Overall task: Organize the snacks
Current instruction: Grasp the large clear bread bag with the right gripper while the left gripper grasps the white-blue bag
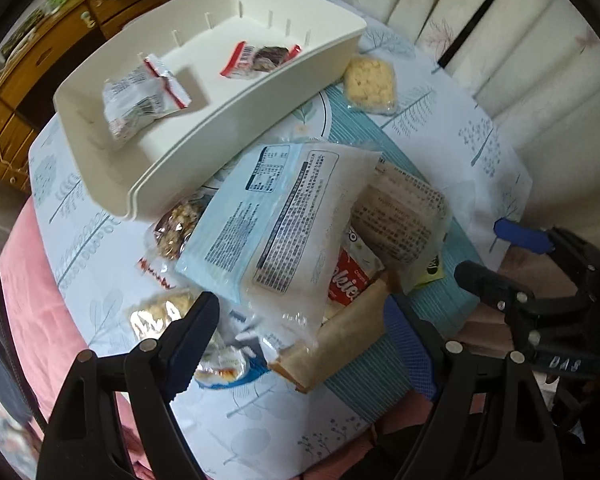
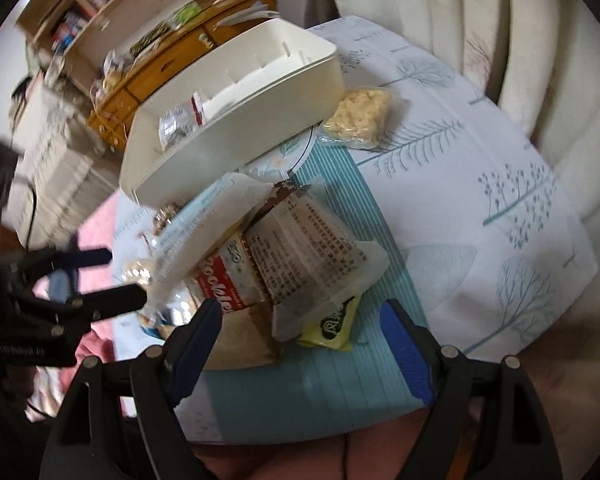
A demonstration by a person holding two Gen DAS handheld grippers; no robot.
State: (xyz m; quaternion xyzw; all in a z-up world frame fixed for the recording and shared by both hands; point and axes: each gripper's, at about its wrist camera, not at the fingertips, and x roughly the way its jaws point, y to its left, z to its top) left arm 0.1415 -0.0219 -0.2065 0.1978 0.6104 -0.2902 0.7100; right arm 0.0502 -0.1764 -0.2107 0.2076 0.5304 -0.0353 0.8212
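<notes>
A pile of snack packets lies on the tablecloth: a large pale blue packet point(image 1: 268, 220) point(image 2: 196, 220) on top, a clear printed packet point(image 1: 404, 220) point(image 2: 308, 256), a red cookie packet point(image 1: 348, 284) point(image 2: 220, 284), a yellow packet point(image 2: 332, 328) and a brown paper packet point(image 1: 340, 340) point(image 2: 240, 344). Behind the pile stands a white bin point(image 1: 204, 152) point(image 2: 240, 136) holding a silver packet point(image 1: 140, 100) and a dark red-edged packet point(image 1: 260, 58). My left gripper point(image 1: 296, 320) point(image 2: 112, 280) hangs open over the pile's near side. My right gripper point(image 2: 300, 316) point(image 1: 500, 256) is open beside it, empty.
A cracker packet point(image 1: 370, 80) point(image 2: 358, 118) lies on the table right of the bin. A nut packet point(image 1: 176, 228) and small packets point(image 1: 160, 312) sit left of the pile. Pink cloth point(image 1: 24, 280) borders the table's left edge; pale curtains point(image 2: 500, 40) and wooden drawers point(image 2: 160, 68) stand behind.
</notes>
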